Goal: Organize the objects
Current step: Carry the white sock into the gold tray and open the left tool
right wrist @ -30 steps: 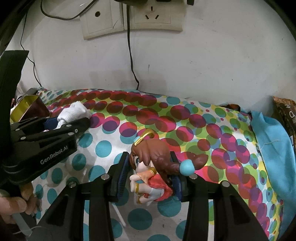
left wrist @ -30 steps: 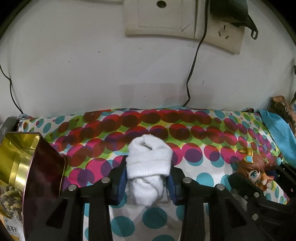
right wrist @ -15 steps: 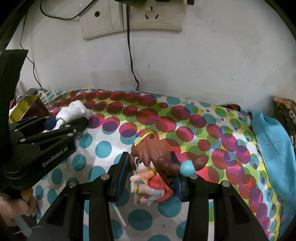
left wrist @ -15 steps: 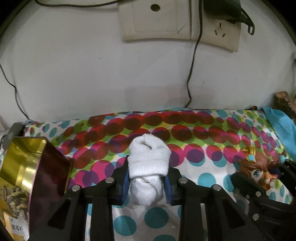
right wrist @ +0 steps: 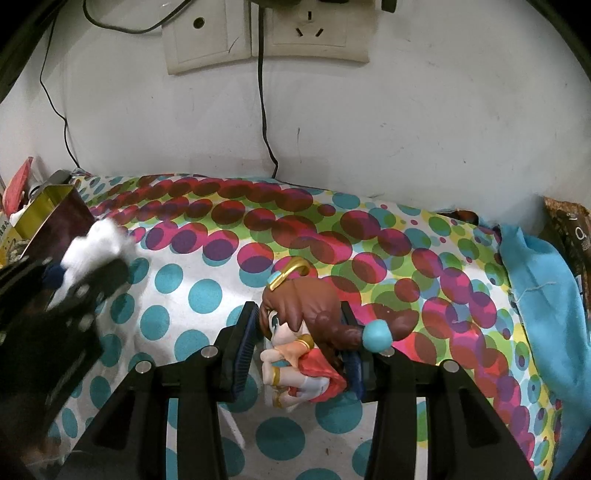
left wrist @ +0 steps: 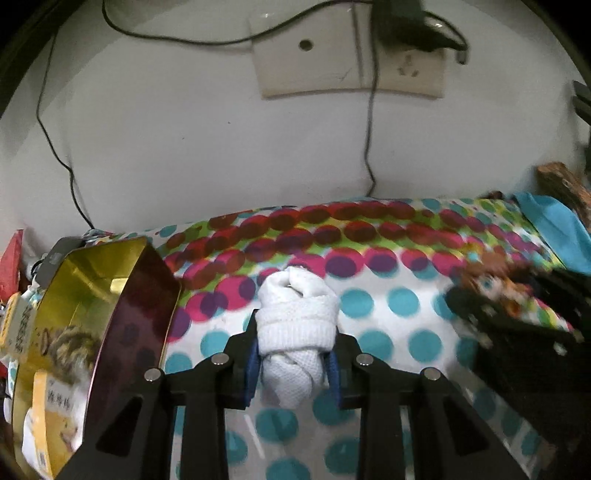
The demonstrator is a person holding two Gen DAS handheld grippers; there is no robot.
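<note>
Counts, both wrist views:
- 1 rolled white sock bundle [left wrist: 297, 325]; whether it is one sock or a pair can't be told.
- 1 figurine [right wrist: 306, 332], brown hair, red dress.
- 1 open tin [left wrist: 110, 332], gold inside, dark maroon outside; packets inside it, too cluttered to count.
- 2 grippers: left gripper [left wrist: 293, 363], right gripper [right wrist: 301, 349], 2 fingers each.
- 1 polka-dot cloth [right wrist: 207, 295].
- 1 blue cloth [right wrist: 539, 280] at the right edge.
- 2 wall plates side by side: 1 round-hole plate [right wrist: 205, 33], 1 power socket [right wrist: 314, 29].
- 1 plugged-in adapter [left wrist: 410, 22].
- 2 black cables [right wrist: 264, 107] run down the wall.
</note>
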